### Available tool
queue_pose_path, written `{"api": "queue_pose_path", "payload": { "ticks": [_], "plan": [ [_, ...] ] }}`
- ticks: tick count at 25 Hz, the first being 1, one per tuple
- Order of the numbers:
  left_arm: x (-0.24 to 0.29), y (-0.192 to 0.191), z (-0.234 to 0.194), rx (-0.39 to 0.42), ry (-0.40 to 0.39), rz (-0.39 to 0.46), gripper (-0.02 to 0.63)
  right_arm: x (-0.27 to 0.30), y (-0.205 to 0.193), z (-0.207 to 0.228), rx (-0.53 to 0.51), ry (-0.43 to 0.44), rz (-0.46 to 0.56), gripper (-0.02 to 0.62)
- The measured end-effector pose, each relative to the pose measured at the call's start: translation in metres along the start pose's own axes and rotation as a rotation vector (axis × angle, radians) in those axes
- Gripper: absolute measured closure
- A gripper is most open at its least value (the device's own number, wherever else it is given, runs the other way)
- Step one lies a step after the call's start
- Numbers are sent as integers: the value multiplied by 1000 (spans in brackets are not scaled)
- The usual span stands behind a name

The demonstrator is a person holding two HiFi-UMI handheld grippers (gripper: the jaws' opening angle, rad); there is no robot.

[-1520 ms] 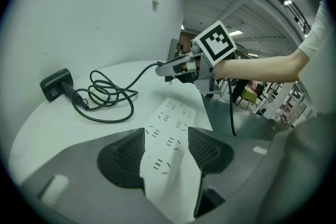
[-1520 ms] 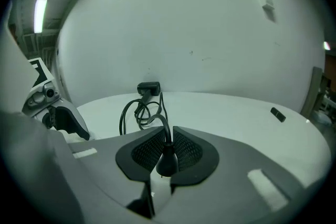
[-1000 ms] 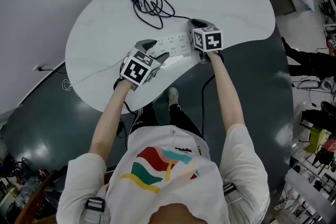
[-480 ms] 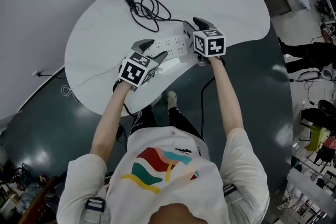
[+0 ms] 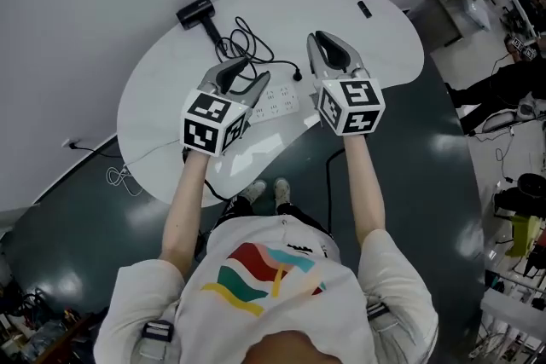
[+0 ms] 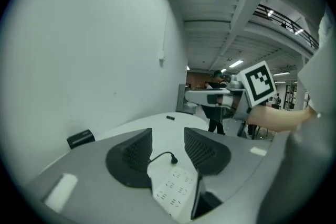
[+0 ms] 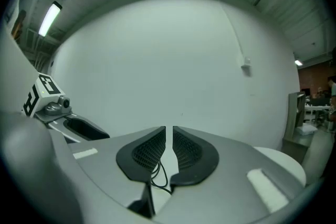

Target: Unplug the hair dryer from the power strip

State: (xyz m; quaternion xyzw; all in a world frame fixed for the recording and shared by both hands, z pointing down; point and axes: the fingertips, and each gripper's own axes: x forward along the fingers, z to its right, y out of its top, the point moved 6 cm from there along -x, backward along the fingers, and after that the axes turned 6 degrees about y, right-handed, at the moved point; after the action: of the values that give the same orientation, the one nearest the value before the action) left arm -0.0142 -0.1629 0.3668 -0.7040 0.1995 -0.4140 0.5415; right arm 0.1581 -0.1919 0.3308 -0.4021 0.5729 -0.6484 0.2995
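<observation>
The black hair dryer [image 5: 195, 11] lies at the table's far left, also visible in the left gripper view [image 6: 81, 138]. Its cord [image 5: 247, 43] coils toward the plug [image 5: 296, 76], which lies loose on the table just beyond the white power strip [image 5: 277, 99]. My left gripper [image 5: 245, 79] hangs above the strip's left end, jaws apart after closing a little, nothing between them; strip [image 6: 176, 189] and plug [image 6: 173, 159] show below. My right gripper [image 5: 329, 54] is raised right of the strip. Its jaws have just closed to a thin slit, empty; the cord [image 7: 157, 171] shows beneath.
A white curved table [image 5: 375, 55] carries a small dark object [image 5: 364, 9] at its far right. The strip's white cable [image 5: 128, 159] runs off the left edge to a wall socket. The wall stands close behind. Shelving and a person [image 5: 503, 89] are off right.
Both grippers have lifted up off the table, away from the power strip. The right gripper has left the strip's right end, and the plug now lies free on the table.
</observation>
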Motion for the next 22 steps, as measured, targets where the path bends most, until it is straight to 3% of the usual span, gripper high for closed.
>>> {"api": "queue_pose_path", "payload": {
  "ticks": [3,6,9,14,18,22],
  "plan": [
    [-22,27,3,-6,43,145,467,-35,28,-21,-30,-48,107,583],
    [-41,42,11,37,109,265,594,-65,39,-39,-69,-101,168,583],
    [-61,48,23,44,144,342,606,-88,37,-55,-89,-150,191,583],
    [-75,40,34,25,183,393,606,-104,14,-72,-32,-186,178,583],
    [-73,26,43,41,197,395,606,-105,-13,-82,-27,-175,125,583],
    [-78,24,49,58,202,379,606,-106,-14,-84,-31,-173,128,583]
  ]
}}
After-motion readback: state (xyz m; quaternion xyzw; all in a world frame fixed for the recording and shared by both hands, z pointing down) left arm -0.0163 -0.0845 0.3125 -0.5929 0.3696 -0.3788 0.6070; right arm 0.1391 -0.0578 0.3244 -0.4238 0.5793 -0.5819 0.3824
